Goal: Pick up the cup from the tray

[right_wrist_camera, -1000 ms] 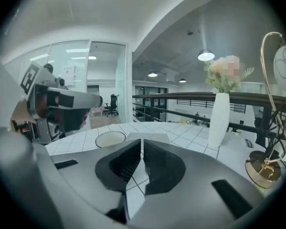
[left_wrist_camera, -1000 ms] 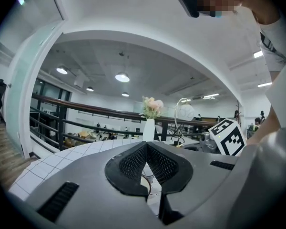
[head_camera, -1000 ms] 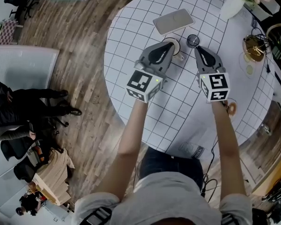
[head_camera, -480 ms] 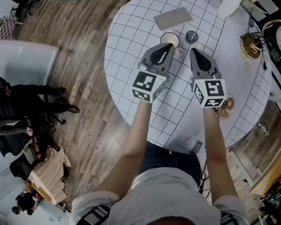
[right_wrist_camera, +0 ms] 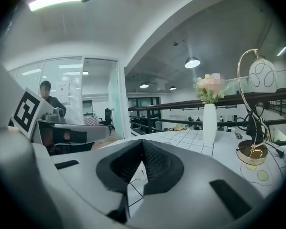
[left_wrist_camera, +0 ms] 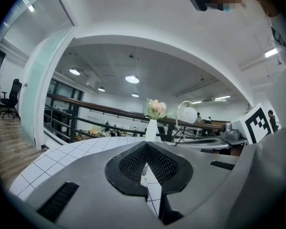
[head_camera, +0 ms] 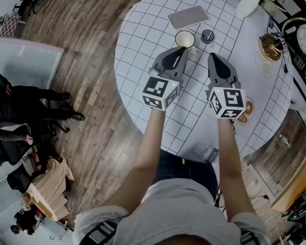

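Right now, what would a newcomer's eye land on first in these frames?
Two grippers with marker cubes, the left gripper and the right gripper, hover side by side over the round white gridded table, both shut and empty. Just ahead of the left one the cup stands on the table, the grey tray beyond it.

A white gridded table (head_camera: 143,50) fills the upper middle of the head view. A vase (head_camera: 248,4) stands at upper right, with a gold lamp base (head_camera: 269,46) just below it. Wood floor (head_camera: 86,55) lies at left.
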